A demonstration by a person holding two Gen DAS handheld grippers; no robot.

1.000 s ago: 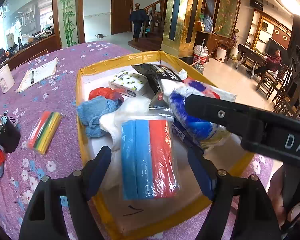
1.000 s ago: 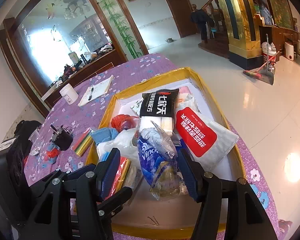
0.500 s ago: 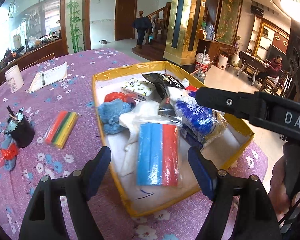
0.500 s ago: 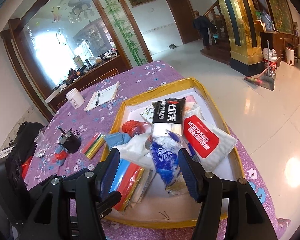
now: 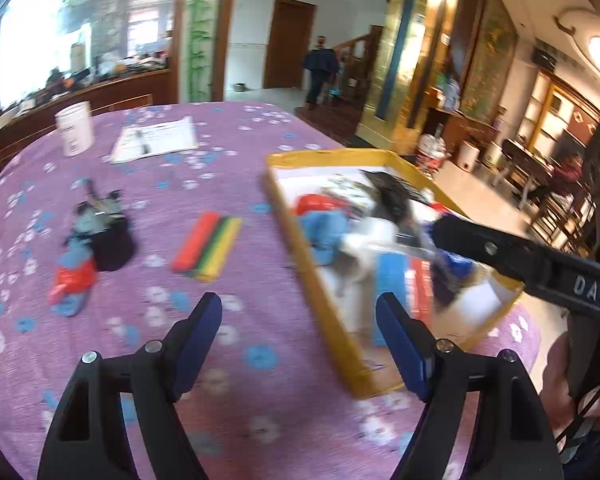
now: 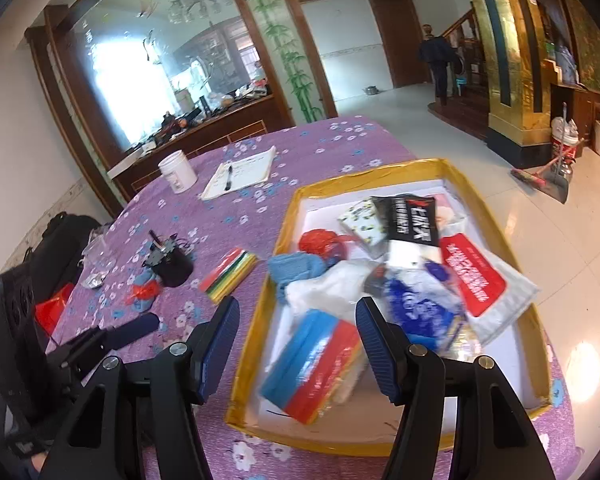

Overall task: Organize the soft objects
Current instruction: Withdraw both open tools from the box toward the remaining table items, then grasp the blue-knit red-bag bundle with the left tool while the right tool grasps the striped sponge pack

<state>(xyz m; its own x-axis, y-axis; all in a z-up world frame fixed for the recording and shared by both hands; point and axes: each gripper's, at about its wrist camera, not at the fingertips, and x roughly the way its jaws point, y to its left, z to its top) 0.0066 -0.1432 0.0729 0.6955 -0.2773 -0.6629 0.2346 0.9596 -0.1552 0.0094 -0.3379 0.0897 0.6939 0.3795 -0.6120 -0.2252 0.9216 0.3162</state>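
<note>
A yellow-rimmed tray [image 5: 320, 280] [image 6: 260, 320] on the purple tablecloth holds soft packs. Among them are a blue-and-red pack [image 5: 392, 280] [image 6: 312, 364], a blue knitted piece [image 6: 296, 270], a blue tissue pack [image 6: 416, 304] and a red-labelled white bag [image 6: 480, 280]. A striped multicolour pack [image 5: 208, 246] [image 6: 230, 274] lies on the cloth left of the tray. My left gripper [image 5: 298, 308] is open and empty over the cloth at the tray's left rim. My right gripper [image 6: 298, 308] is open and empty above the tray's near end.
A black pouch [image 5: 112, 240] [image 6: 170, 264] and a red-and-blue cloth bundle [image 5: 74, 280] lie further left. At the back stand a white cup [image 5: 74, 128] and a notepad with a pen [image 5: 156, 138]. The table edge runs just right of the tray.
Both grippers have drawn back and up from the tray. The left view has swung left, off the blue-and-red pack and onto the cloth. The pack stays in the tray.
</note>
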